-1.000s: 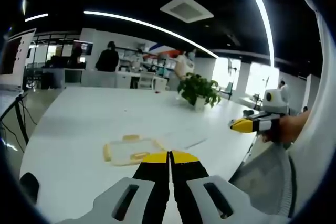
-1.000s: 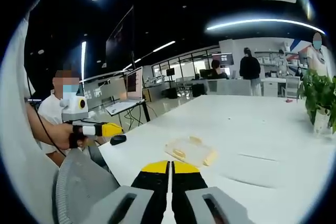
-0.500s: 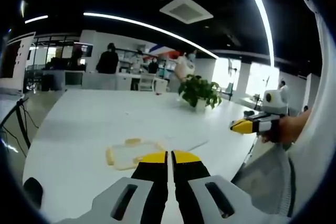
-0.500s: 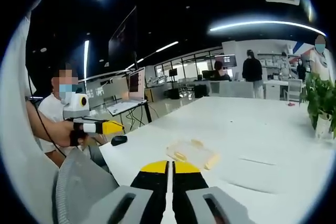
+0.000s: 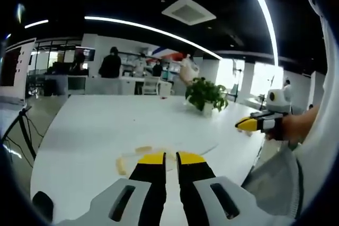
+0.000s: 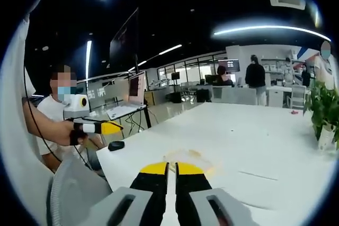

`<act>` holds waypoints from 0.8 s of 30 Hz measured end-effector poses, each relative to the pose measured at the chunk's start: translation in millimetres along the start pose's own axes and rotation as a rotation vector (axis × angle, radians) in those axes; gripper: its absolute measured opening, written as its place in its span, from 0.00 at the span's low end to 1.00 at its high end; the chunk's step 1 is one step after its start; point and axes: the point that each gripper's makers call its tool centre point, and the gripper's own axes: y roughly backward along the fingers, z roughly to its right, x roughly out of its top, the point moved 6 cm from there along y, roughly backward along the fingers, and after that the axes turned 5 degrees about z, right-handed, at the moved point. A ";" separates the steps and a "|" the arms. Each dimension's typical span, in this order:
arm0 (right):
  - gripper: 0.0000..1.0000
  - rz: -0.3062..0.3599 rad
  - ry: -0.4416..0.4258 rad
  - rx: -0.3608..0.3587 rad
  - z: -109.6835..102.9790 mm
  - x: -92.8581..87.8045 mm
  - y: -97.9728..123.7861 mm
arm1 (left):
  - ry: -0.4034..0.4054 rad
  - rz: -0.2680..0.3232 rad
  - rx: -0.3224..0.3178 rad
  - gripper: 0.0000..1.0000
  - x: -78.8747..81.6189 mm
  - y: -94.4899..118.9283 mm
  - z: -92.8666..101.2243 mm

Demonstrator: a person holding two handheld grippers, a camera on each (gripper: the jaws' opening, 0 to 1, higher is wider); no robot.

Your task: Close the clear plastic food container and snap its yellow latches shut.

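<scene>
On the white table (image 5: 79, 130), both grippers hang above a container not yet touched.

Mid-table lies the container (image 5: 127, 160), flat and low, its yellow latches (image 5: 122, 165) facing outward, mostly hidden behind each view's own jaws; whether its lid is seated I cannot tell. The left gripper (image 5: 170, 158) shows a slim gap between its jaws, holding nothing. The right gripper (image 6: 172, 168) has its jaws nearly together, also empty. Each points at the container from an opposite side, likely so one can steady it while the other presses a latch. A potted plant (image 5: 206, 95) stands well apart.
</scene>
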 end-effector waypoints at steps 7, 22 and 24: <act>0.03 -0.001 0.003 0.005 4.1 1.5 -7.5 | -0.005 -0.002 0.005 0.08 -0.5 -5.0 -3.3; 0.08 -0.017 0.004 0.016 16.3 -4.2 -22.0 | -0.012 -0.008 0.003 0.11 0.1 -20.8 -15.6; 0.08 -0.022 0.008 0.016 18.3 -5.2 -24.8 | -0.016 -0.014 0.007 0.11 -0.2 -22.7 -18.5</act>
